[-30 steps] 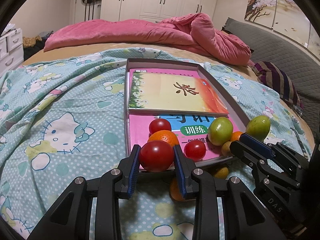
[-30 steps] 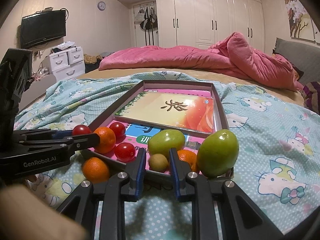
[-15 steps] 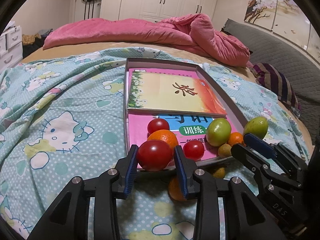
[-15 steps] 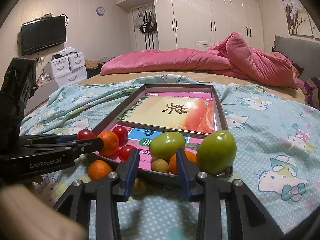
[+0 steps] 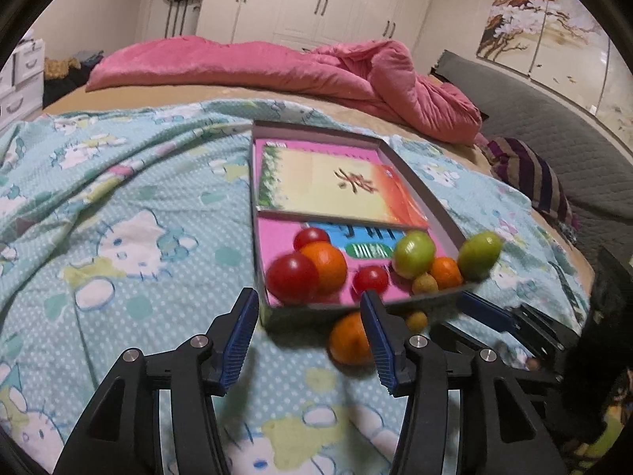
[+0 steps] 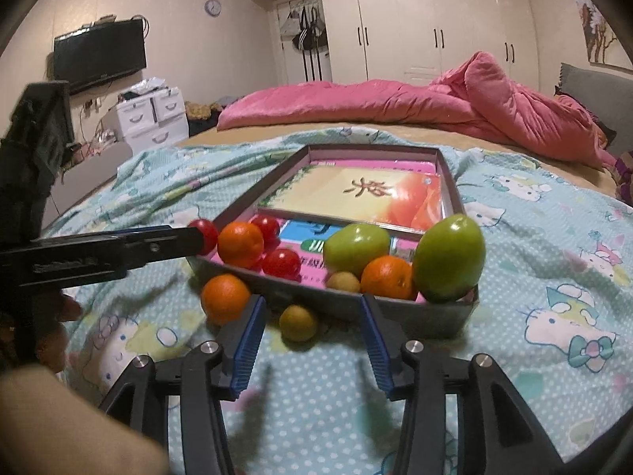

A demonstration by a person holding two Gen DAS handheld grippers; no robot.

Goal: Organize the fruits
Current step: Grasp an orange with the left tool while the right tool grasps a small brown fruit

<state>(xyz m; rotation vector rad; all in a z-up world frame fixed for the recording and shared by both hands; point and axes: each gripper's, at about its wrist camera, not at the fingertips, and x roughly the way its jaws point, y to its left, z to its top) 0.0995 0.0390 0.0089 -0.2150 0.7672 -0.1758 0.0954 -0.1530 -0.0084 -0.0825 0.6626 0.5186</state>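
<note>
In the shallow cardboard tray (image 5: 443, 213), glossy round tomatoes (image 5: 292, 277); both grippers' jaws released, empty.

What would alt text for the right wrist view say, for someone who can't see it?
The open right gripper points at a shallow box on a bed, holding books, tomatoes, oranges and green fruit. An orange and a small yellow fruit lie on the blanket before the box, the yellow fruit nearest the jaws. The left gripper reaches in from the left.
</note>
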